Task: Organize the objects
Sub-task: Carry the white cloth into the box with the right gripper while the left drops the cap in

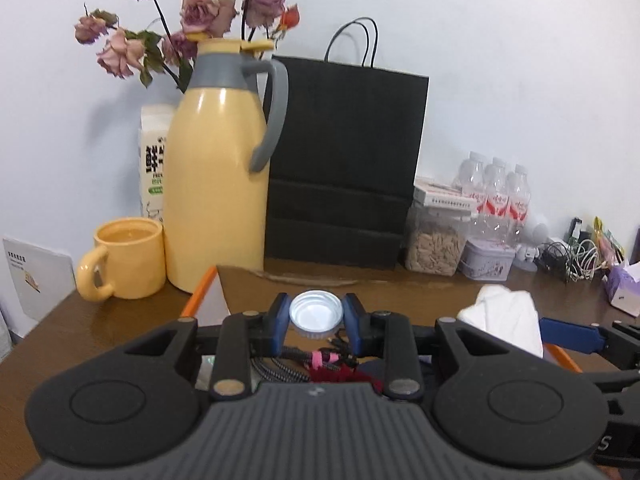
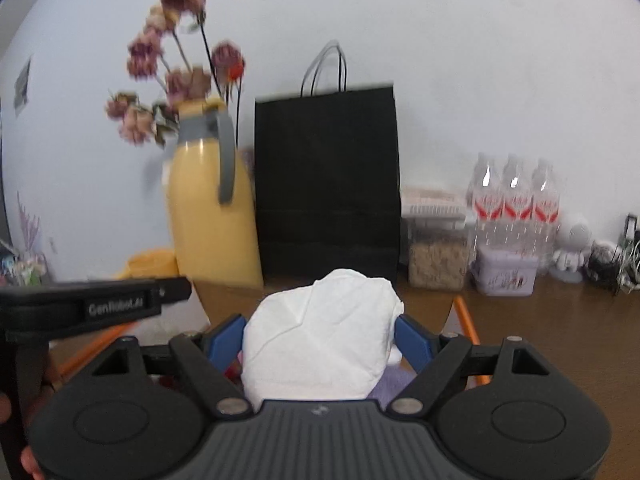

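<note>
My left gripper [image 1: 316,316] is shut on a round silver metal lid [image 1: 315,311], its blue pads pressing both sides, and holds it above an orange-rimmed box [image 1: 200,292] with cables and red fabric inside. My right gripper [image 2: 320,340] is shut on a white crumpled cloth bundle [image 2: 320,340], which fills the gap between its blue fingers. That white bundle [image 1: 506,318] and a blue finger [image 1: 568,336] of the right gripper show at the right of the left wrist view. The left gripper's black body [image 2: 92,306] crosses the left of the right wrist view.
On the brown table [image 1: 440,292] along the wall stand a yellow thermos jug [image 1: 218,184], a yellow mug [image 1: 128,258], a milk carton [image 1: 154,160], a black paper bag [image 1: 344,160], a jar of seeds [image 1: 436,246], water bottles [image 1: 498,196], a lilac tin [image 1: 486,260] and tangled cables [image 1: 572,258].
</note>
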Motion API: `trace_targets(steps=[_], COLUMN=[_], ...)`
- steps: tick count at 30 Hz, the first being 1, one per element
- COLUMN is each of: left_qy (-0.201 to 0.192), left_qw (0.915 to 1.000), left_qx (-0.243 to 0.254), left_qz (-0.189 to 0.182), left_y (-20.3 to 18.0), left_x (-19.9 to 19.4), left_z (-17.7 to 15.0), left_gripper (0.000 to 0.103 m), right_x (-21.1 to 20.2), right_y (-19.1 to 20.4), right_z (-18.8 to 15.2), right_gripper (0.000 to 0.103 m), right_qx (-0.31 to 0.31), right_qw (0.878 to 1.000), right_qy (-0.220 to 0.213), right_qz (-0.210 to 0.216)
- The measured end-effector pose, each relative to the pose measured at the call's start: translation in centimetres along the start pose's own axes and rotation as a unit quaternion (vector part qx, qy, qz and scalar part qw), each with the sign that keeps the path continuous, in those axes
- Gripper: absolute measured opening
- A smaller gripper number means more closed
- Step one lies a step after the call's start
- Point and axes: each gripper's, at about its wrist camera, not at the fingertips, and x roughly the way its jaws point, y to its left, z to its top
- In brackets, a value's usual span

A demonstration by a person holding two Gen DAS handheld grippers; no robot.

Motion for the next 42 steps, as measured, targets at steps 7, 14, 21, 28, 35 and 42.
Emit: trace_targets(steps=[7, 14, 21, 28, 35, 42], left_qy=[0.006, -0.069, -0.076, -0.076, -0.081, -0.061], left_qw=[1.0, 0.9974, 0.997, 0.9971, 0.9964, 0.9977], left_qx=[0.007, 0.016, 0.015, 0.006, 0.01, 0.02], left_qz=[-0.002, 0.009, 0.007, -0.002, -0.019, -0.022], left_y=[0.1, -0.2, -0.4, 0.0, 0.3, 2.2], left_x=[0.0, -3.3, -3.9, -5.0, -8.0, -10.9], left_z=[-0.6, -1.1, -1.0, -1.2, -1.4, -2.6], left_gripper=[0.043, 0.103, 0.103, 0.103, 0.103, 0.103], right_x=[0.6, -1.0, -1.8, -2.6, -5.1, -8.1], right_y=[-0.3, -0.2, -0.2, -0.2, 0.0, 0.9], right_z=[-1.0, -1.4, -1.2, -1.4, -1.7, -2.7], right_gripper=[0.084, 0.103, 0.103, 0.103, 0.103, 0.103], right_qx=[0.004, 0.006, 0.009, 0.008, -0.001, -0.016], right_qw=[1.0, 1.0, 1.0, 1.0, 0.999, 0.999], right_qy=[0.018, 0.004, -0.006, -0.015, -0.033, -0.035], right_qz=[0.008, 0.004, 0.004, -0.003, -0.003, 0.005])
